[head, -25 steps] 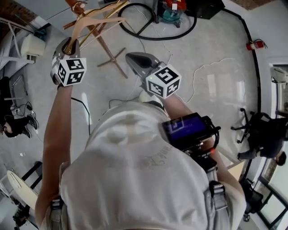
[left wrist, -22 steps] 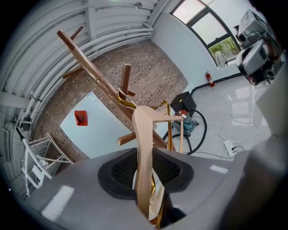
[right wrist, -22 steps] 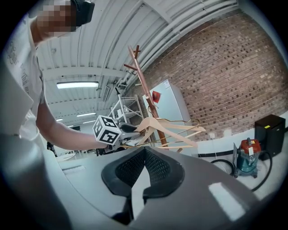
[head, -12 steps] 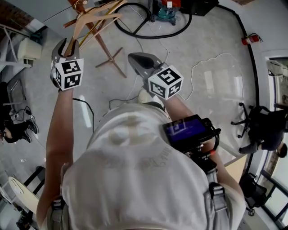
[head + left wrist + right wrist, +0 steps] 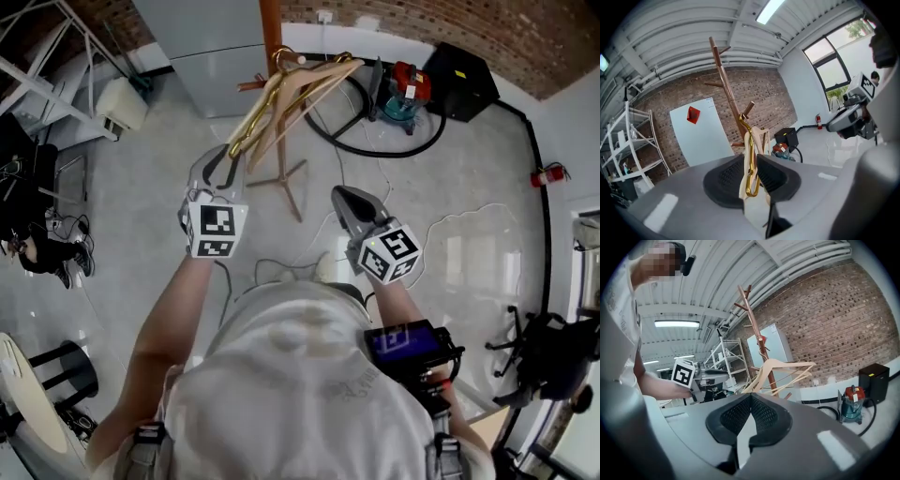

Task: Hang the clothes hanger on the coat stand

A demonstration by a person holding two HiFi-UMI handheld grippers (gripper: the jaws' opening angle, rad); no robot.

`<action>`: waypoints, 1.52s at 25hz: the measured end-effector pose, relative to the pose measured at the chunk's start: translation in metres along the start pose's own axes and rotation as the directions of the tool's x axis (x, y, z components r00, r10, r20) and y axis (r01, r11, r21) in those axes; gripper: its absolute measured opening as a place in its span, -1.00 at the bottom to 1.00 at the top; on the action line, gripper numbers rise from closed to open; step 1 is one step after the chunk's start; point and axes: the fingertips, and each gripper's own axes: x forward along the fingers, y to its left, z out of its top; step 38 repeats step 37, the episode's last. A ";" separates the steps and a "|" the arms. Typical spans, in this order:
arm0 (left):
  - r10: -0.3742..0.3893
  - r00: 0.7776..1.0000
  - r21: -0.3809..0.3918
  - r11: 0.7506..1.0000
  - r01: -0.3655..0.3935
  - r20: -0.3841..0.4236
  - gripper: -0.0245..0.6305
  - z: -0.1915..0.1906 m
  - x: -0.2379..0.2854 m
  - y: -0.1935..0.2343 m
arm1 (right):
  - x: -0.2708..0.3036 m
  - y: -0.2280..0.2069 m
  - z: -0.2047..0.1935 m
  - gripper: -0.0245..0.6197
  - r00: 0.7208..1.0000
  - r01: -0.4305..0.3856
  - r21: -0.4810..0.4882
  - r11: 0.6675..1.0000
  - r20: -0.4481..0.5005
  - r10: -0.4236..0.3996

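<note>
The pale wooden hanger (image 5: 300, 89), gold-trimmed, slants steeply, its hook up beside the pole of the brown coat stand (image 5: 271, 23).

Two tools, the left tool (image 5: 225, 157) and the right tool (image 5: 341, 194), share centre frame with one coat stand (image 5: 271, 33) carrying at least two hangers (image 5: 251, 122). Upper right: one vacuum cleaner (image 5: 410, 89), one black box (image 5: 459, 70), one fire extinguisher (image 5: 547, 174).

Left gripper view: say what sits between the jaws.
The hanger's end, with its gold clip, shows there in the left gripper view. The left gripper's jaws have just been closing and press on it.
</note>
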 end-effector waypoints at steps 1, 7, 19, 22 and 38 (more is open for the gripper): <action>-0.016 1.000 -0.027 1.000 0.016 0.017 -0.69 0.000 -0.008 -0.001 | 0.002 0.005 0.000 -0.88 1.000 0.002 -0.002 1.000 0.001 -0.002; -0.175 0.980 -0.149 0.971 0.187 0.090 -0.91 -0.013 -0.048 -0.040 | -0.001 0.030 -0.006 -0.88 1.000 0.014 -0.016 1.000 -0.003 -0.014; -0.336 0.939 -0.326 0.883 0.339 0.068 -0.92 -0.076 -0.093 -0.079 | -0.024 0.059 -0.031 -0.88 0.999 0.042 -0.033 0.999 -0.031 -0.043; -0.337 0.939 -0.337 0.877 0.342 0.076 -0.92 -0.076 -0.094 -0.078 | -0.022 0.064 -0.032 -0.88 0.999 0.033 -0.034 0.999 -0.038 -0.035; -0.325 0.940 -0.347 0.874 0.341 0.105 -0.92 -0.074 -0.097 -0.069 | -0.012 0.078 -0.033 -0.88 0.999 0.018 -0.034 0.999 -0.042 -0.020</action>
